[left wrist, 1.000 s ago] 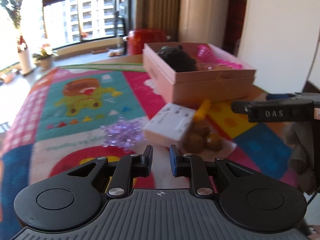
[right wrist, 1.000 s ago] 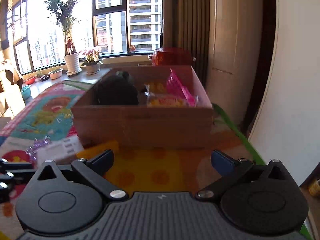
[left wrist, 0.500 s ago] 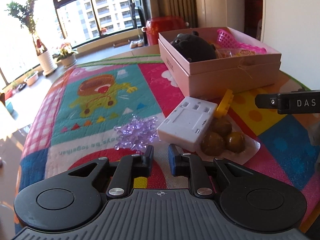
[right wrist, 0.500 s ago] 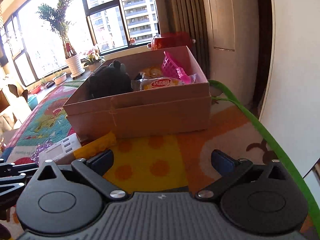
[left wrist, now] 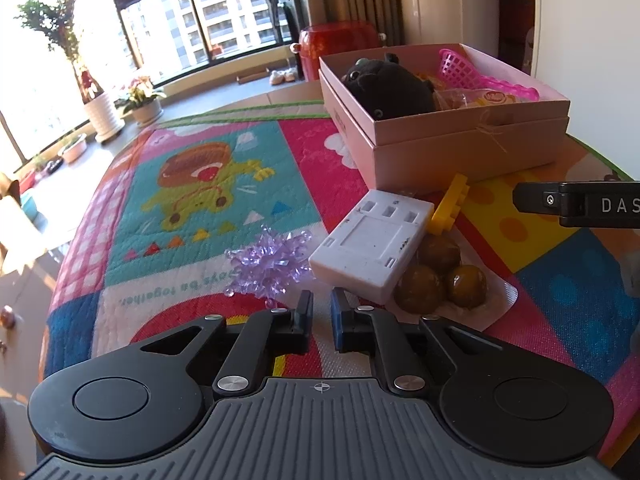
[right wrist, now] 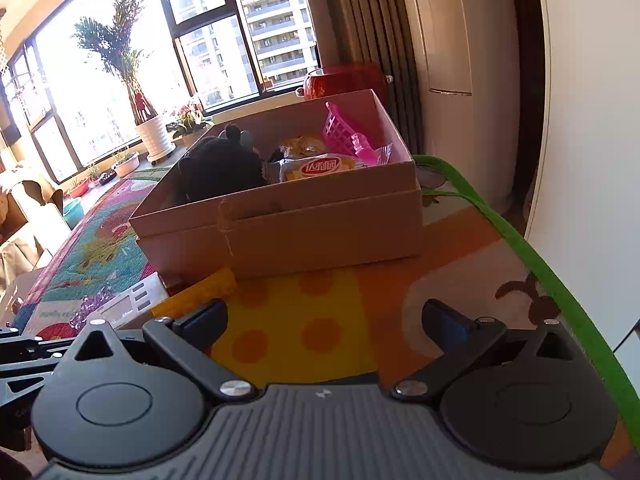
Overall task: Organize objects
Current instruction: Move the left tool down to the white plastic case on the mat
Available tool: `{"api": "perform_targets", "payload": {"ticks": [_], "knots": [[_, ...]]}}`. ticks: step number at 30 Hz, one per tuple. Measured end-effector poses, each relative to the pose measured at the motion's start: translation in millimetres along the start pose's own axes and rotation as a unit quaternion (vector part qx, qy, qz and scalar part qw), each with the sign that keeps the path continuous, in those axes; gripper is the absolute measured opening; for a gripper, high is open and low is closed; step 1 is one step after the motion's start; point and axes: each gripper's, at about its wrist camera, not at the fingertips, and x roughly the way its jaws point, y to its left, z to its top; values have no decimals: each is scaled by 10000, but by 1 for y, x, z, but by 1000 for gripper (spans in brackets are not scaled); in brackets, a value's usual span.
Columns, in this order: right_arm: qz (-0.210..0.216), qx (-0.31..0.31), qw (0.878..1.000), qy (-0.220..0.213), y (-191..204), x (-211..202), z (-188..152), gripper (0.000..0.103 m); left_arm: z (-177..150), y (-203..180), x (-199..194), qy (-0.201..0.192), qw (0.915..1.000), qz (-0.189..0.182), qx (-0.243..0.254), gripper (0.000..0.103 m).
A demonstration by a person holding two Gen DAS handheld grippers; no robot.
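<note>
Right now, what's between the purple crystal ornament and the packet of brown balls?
The white plastic case lies between the purple crystal ornament and the packet of brown balls, overlapping the packet; left wrist view.

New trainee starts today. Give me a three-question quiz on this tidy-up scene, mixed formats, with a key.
1. True or false: the black plush toy lies inside the pink box.
2. Which item on the mat touches the white device? A) purple crystal ornament B) yellow block C) pink basket
3. Fill in: the right gripper is ____, while the left gripper is nearly closed and holds nothing.

Key: 1 true; 2 B; 3 open
</note>
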Motion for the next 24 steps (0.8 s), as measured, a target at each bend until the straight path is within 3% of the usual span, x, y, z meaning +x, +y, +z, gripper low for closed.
{"api": "perform_targets", "payload": {"ticks": [8,18,24], "knots": [[-34,-11,10000,38,2,1,0,103,-6,5,-2,-145,9997,-135,-156,11],[-83,-44,9999,84,4,3,0,103,-19,14,-9,-346,9962,-725,-349,12],[-160,-134,9997,119,7,5,-1,103,-25,19,-11,-488,9939,-896,-421,13]]}}
